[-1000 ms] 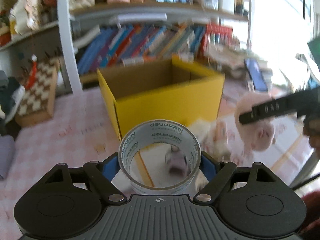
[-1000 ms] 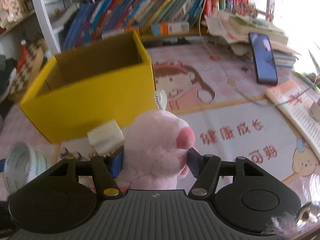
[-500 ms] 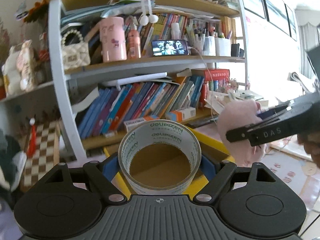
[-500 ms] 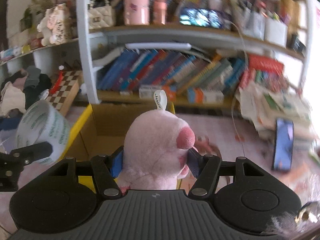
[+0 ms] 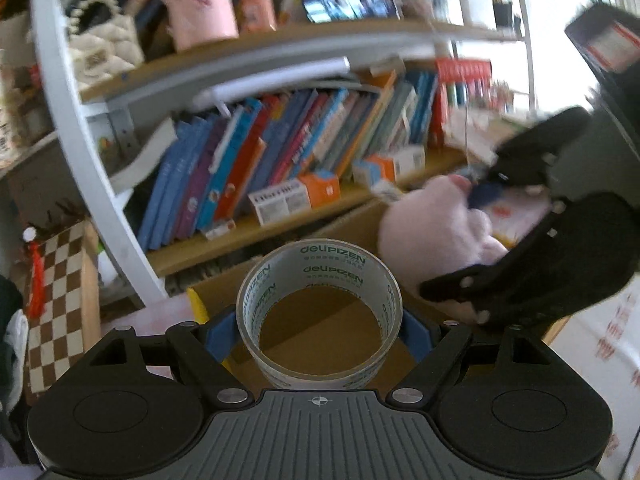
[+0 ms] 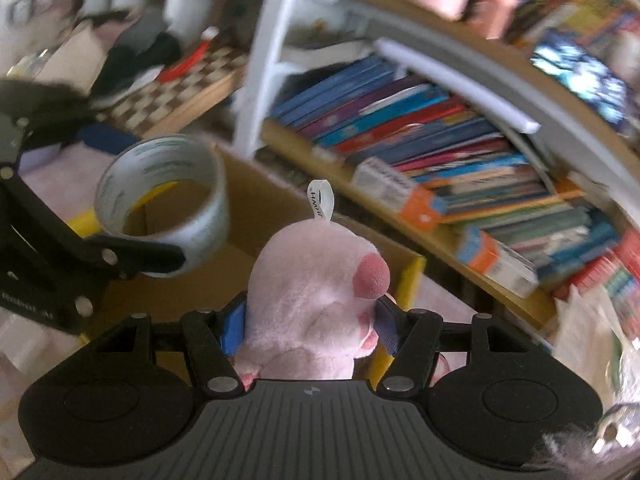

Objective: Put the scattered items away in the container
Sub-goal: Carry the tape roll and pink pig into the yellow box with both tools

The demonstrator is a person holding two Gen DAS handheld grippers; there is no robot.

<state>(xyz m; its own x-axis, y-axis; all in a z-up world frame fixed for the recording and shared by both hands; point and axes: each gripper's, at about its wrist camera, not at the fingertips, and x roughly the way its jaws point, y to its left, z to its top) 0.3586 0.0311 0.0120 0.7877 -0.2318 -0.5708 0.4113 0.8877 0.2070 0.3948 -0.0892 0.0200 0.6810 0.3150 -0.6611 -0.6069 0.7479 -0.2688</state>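
Both loads hang above the open yellow box [image 6: 408, 276], neither released: left gripper [image 5: 320, 328] fingers clamped on the tape roll [image 5: 318, 312], right gripper [image 6: 310, 320] fingers on the pink plush toy [image 6: 312, 304].

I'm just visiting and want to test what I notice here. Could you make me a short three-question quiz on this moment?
1. True or false: the left gripper is clamped on a roll of clear tape.
2. What does the right gripper hold? A) a book B) a pink plush toy C) a chessboard
3. Fill in: both items are held above the open yellow ____.

Key
1. True: the blue pads press the roll's sides.
2. B: the toy sits squeezed between the pads, with a white loop tag on top.
3. Box: its brown cardboard inside shows through the roll and behind the toy.
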